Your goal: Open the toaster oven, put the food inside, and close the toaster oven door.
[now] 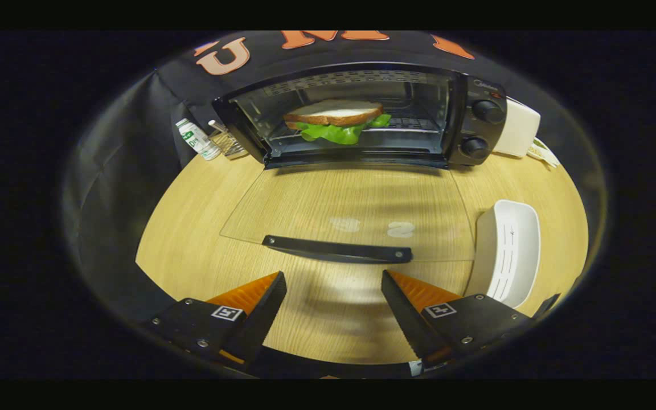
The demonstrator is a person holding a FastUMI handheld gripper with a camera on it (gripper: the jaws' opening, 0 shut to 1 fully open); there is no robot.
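Glass lies flat ahead of you: the toaster oven [362, 114] door [351, 205] is folded fully down onto the wooden table [191, 228], its black handle [336, 249] at the near edge. That puts the opening step behind you. The sandwich [336, 119], bread over green lettuce, sits on the rack inside the cavity, so the loading looks done as well. What remains, by my reading, is only the closing of the door.

Your gripper [333, 287] is spread wide and carries nothing; its orange fingers [251, 296] sit just short of the handle, one to each side of its middle, apart from it. To your right an empty white tray [507, 250] rests on the table beside the door. Far left, next to the oven, stand a small bottle [197, 138] and a little wire rack [228, 142].
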